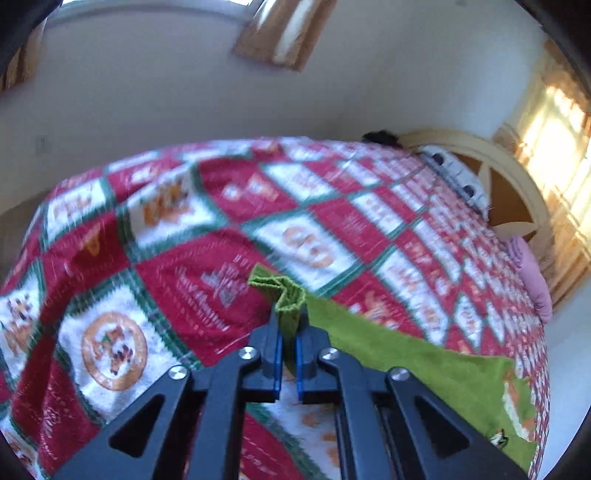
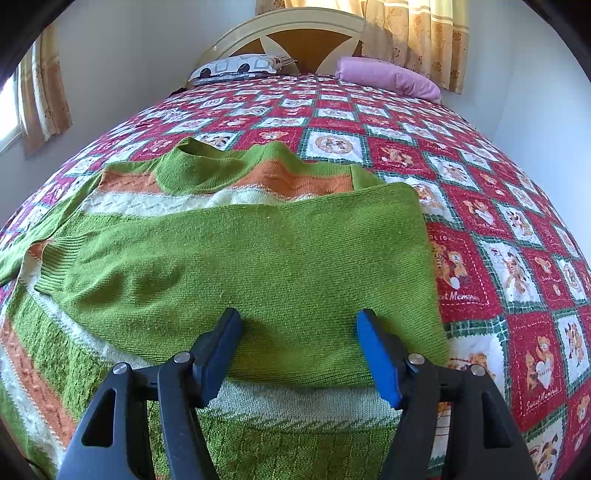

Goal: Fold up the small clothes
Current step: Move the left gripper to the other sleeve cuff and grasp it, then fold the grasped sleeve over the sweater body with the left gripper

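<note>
A green knit sweater (image 2: 236, 258) with orange and white stripes lies on the bed, its right sleeve folded across the body. My right gripper (image 2: 297, 317) is open just above the folded sleeve, holding nothing. My left gripper (image 1: 290, 317) is shut on a bunched green edge of the sweater (image 1: 284, 295) and holds it lifted above the quilt; the green cloth (image 1: 406, 354) trails down to the right.
The bed is covered by a red, white and green patchwork quilt (image 2: 480, 206). A patterned pillow (image 2: 236, 66) and a pink pillow (image 2: 388, 75) lie by the headboard (image 2: 295, 26). Curtains (image 2: 417, 37) and walls surround the bed.
</note>
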### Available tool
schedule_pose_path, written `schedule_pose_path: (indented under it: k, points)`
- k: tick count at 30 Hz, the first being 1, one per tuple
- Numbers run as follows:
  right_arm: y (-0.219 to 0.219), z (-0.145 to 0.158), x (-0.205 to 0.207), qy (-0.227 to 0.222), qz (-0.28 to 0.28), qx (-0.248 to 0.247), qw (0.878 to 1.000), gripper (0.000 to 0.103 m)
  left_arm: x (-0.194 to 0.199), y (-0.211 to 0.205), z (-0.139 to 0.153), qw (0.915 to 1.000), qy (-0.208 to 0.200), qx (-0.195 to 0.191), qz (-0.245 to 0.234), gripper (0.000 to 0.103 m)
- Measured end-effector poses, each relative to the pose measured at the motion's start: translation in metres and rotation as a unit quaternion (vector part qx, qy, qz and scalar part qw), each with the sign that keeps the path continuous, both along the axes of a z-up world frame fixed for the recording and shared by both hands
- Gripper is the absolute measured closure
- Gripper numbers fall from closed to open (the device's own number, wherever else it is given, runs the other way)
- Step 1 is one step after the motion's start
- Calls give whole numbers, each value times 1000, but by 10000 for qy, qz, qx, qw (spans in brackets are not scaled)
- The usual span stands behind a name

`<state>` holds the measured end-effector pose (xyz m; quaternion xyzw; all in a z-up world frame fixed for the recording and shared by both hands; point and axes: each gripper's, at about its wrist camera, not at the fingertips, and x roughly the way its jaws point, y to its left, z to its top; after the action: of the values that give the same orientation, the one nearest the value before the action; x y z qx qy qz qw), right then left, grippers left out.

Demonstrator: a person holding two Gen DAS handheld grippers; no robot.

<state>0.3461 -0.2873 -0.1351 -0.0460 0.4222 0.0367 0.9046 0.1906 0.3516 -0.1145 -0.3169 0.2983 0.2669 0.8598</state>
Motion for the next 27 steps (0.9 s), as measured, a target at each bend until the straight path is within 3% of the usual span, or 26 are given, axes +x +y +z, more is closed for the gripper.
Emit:
schedule_pose_path:
  k: [6,12,20,27]
  points:
    - [-4,8,-1,13,41,174,9998,36,12,-28,53,9973,-499,224,-485,98]
    - [-14,41,-22,-389,41,272,9989,36,35,-76,107,9889,-880,502,-1090,98]
    - [-49,71,-56,-646,-4,351,9973,36,66,-148,164,9689,-1356,733,-1935,98]
    - [-84,62,-90,-650,-218,481,9965,36,90,-217,196,9532,-1504,936,-2451,98]
